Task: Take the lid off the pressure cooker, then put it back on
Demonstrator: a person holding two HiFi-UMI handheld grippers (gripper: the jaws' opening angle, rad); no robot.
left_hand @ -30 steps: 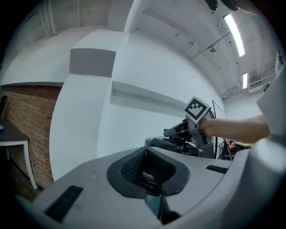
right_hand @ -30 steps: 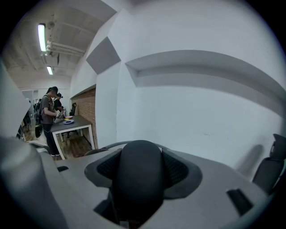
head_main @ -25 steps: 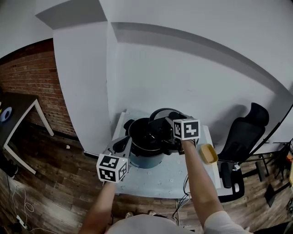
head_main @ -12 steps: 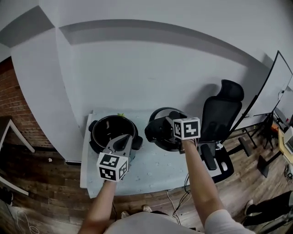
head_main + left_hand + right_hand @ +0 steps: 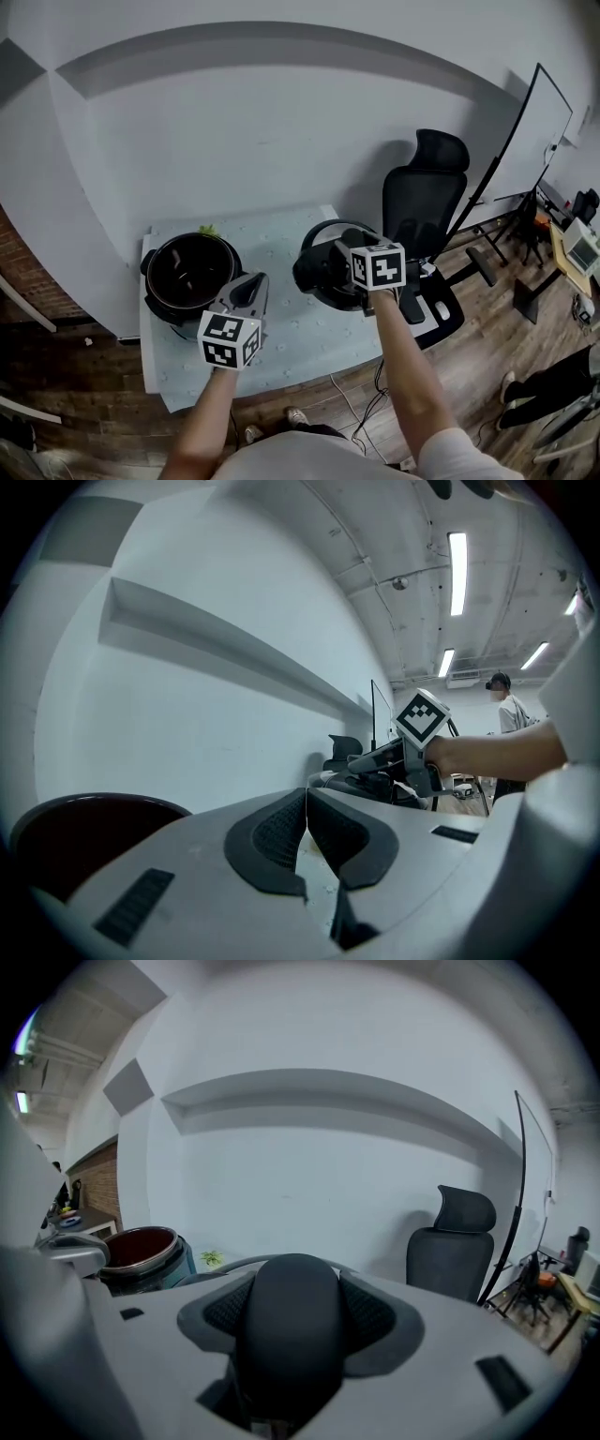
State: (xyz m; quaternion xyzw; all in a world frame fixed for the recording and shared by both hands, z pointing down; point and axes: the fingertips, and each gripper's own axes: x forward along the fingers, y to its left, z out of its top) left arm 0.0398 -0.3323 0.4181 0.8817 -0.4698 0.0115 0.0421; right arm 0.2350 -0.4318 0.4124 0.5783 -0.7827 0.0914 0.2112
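Note:
The pressure cooker pot (image 5: 187, 274) stands open at the table's left, its dark inside showing. Its black lid (image 5: 322, 269) is held over the right part of the table, well apart from the pot. My right gripper (image 5: 351, 268) is shut on the lid's handle. In the right gripper view the jaws (image 5: 292, 1290) clamp the rounded black handle (image 5: 291, 1340), and the pot (image 5: 141, 1253) shows far left. My left gripper (image 5: 249, 292) hangs just right of the pot, shut and empty. In the left gripper view its pads (image 5: 281, 834) touch and the pot's rim (image 5: 89, 810) sits low at the left.
The pale dotted table (image 5: 281, 349) stands against a white wall. A black office chair (image 5: 422, 202) is right behind the lid, at the table's right end. A whiteboard (image 5: 527, 131) leans farther right. A small green plant (image 5: 208, 230) sits behind the pot.
The lid, held in my right gripper, has come off the pot and moved to the right, away from it. My left gripper stays shut beside the pot.

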